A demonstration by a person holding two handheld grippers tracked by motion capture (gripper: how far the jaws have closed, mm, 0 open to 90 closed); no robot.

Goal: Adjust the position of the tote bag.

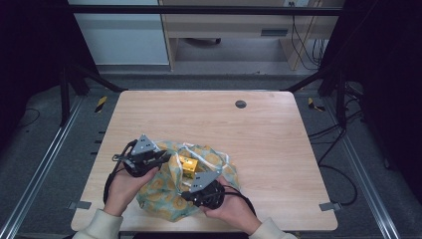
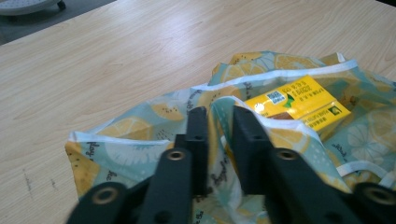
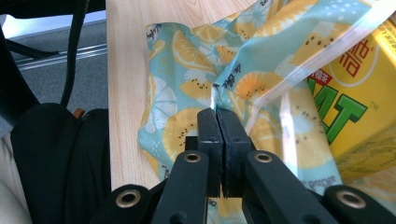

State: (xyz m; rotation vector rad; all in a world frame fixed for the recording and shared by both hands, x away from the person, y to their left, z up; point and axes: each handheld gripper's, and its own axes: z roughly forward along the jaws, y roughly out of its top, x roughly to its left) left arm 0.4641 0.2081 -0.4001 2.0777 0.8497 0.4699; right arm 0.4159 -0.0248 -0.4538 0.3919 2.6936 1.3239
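Wooden table (image 1: 268, 134) – lemon-print bag (image 1: 169, 199) holding yellow box (image 1: 188, 166); box lettering legible from right gripper view; left gripper (image 2: 219, 122), right gripper (image 3: 217, 122) both pinching bag cloth

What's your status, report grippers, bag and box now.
Right gripper shut on lemon-print bag fabric. Left gripper nearly shut on a fold at the bag's rim. Yellow box sits in the open bag. Nothing in the way.

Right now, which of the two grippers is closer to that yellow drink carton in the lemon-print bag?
Right. The right gripper pinches the bag's fabric just beside the yellow drink carton. The left gripper grips the bag's rim farther away.
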